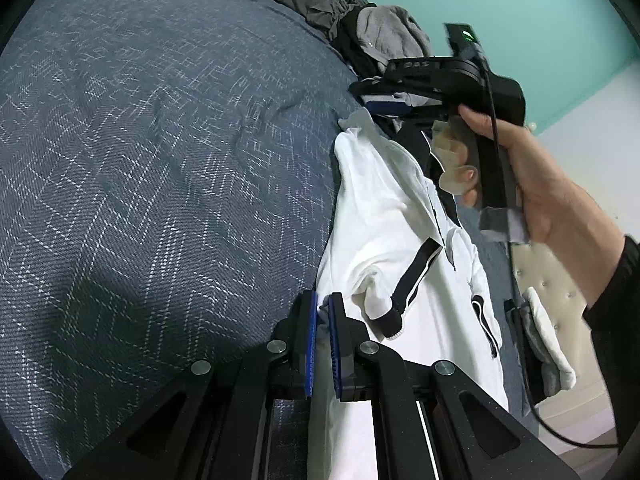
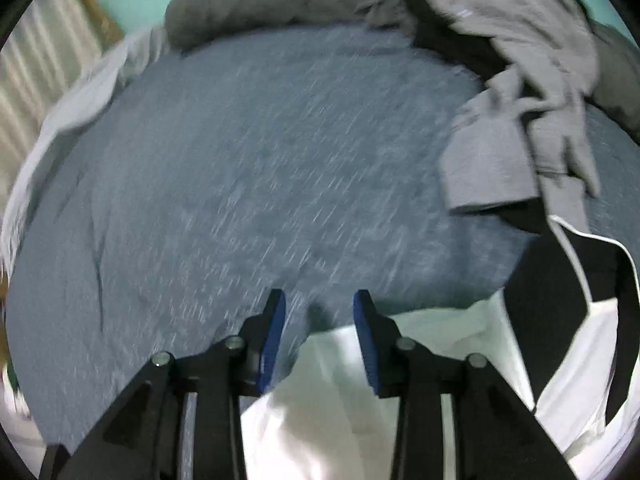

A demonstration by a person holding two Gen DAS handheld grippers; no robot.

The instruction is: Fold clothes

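Observation:
A white garment with black trim lies along the right side of the blue bedspread. At the bottom of the left wrist view, my left gripper is shut on the garment's near edge, and a fold of white cloth shows between its blue pads. A hand holds my right gripper above the garment's far end. In the blurred right wrist view, the right gripper stands open. The white garment lies below and between its fingers, and neither pad presses on it.
Rumpled grey and black clothes are piled at the far right of the bed. A dark grey blanket lies along the far edge. A padded beige panel and a teal wall stand to the right.

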